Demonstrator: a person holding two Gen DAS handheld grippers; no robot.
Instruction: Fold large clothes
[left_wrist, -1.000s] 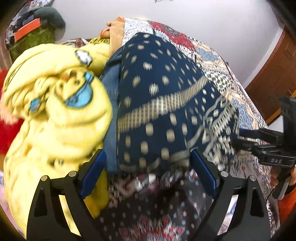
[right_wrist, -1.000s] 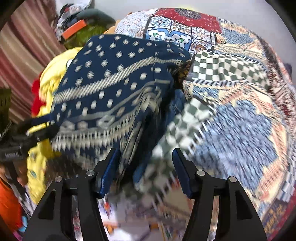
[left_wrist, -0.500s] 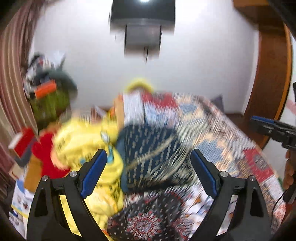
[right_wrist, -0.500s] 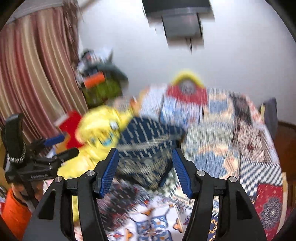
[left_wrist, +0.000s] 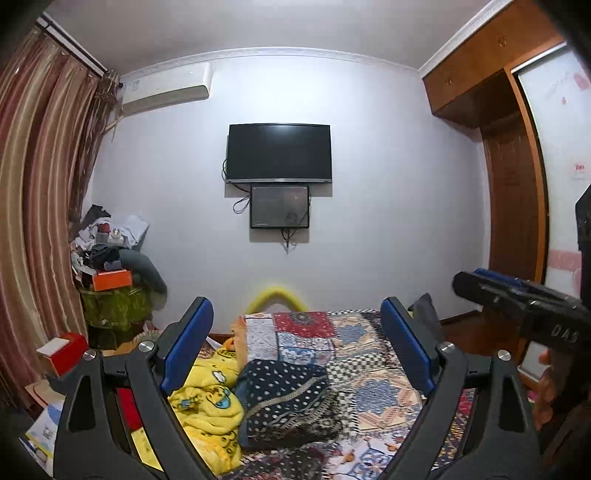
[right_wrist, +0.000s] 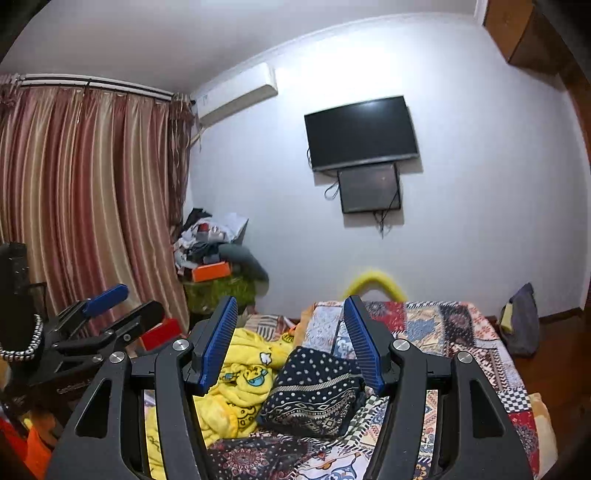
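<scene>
Both claws lifted away from navy cloth (left_wrist: 284, 402) since a second ago. Left claw (left_wrist: 295, 343) released, empty; right claw (right_wrist: 290, 339) released, empty. Cloth folded on bed (left_wrist: 384, 391), right of yellow blanket (left_wrist: 207, 402). I judge fold complete.

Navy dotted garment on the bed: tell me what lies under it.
The navy dotted garment rests on the patchwork bedspread, beside the yellow cartoon blanket. Whether anything else lies beneath is hidden by its folds.
</scene>
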